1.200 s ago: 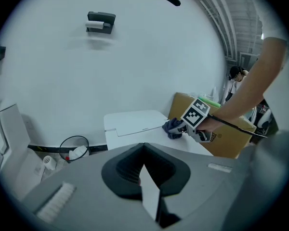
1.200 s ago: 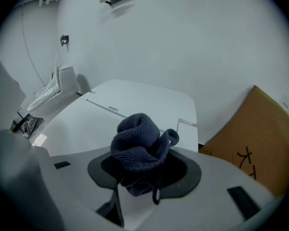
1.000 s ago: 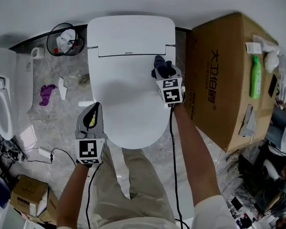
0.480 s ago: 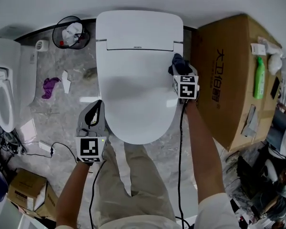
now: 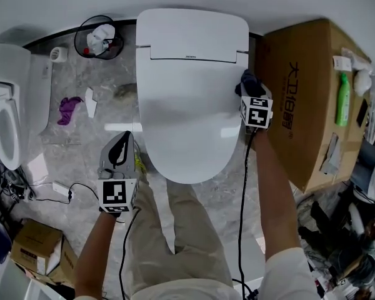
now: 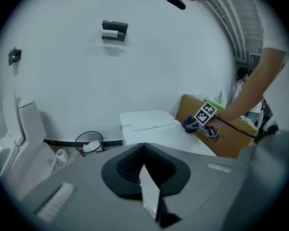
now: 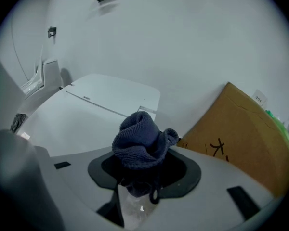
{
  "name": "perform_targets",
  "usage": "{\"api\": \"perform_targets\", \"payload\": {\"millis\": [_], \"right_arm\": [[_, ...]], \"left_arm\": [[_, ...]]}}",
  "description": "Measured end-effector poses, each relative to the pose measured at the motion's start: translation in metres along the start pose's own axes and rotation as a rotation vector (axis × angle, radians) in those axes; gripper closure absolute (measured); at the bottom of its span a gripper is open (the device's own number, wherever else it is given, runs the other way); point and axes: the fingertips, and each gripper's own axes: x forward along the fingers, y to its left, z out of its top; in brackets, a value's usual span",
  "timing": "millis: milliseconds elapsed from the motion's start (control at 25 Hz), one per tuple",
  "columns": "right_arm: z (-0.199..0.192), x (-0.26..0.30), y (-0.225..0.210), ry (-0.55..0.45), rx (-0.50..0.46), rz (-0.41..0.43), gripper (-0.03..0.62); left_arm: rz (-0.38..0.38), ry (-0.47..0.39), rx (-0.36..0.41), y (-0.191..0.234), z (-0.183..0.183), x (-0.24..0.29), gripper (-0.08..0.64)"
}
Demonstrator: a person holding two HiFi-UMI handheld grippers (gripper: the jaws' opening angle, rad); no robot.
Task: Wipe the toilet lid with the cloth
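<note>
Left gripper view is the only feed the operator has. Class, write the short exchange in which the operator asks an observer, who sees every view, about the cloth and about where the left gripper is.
Operator: I see the other gripper far off with something dark at its tip. Is it really gripping it?
Observer: Yes. The right gripper view shows the right gripper with its jaws closed on a bunched dark blue cloth.
Operator: And is my gripper above the lid?
Observer: No. In the head view the left gripper is off the toilet lid, over the floor by the lid's front left edge.
</note>
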Motion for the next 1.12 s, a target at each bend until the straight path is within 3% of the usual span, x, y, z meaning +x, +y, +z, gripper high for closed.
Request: {"api": "perform_targets", "payload": {"millis": [200, 320, 480, 840, 1120], "right_arm": [[0.0, -0.005, 0.003, -0.021, 0.047, -0.01, 0.362], [-0.003, -0.01, 0.004, -0.008, 0.03, -0.037, 0.408], [0.015, -0.027, 0.027, -0.063, 0.025, -0.003, 0.419], [0.068, -0.07, 0.202, -0.189, -0.059, 0.276, 0.422], [0.088, -0.069, 0.309, -0.197, -0.127, 0.408, 0.422]], "left_arm": [[-0.02, -0.003, -0.007, -0.002, 0.0, -0.005, 0.56], [-0.033, -0.005, -0.003, -0.002, 0.001, -0.008, 0.56], [-0.037, -0.012, -0.005, 0.003, 0.001, -0.012, 0.56], [-0.022, -0.012, -0.032, 0.026, -0.001, -0.027, 0.56], [-0.007, -0.007, -0.036, 0.052, -0.014, -0.04, 0.56]]}}
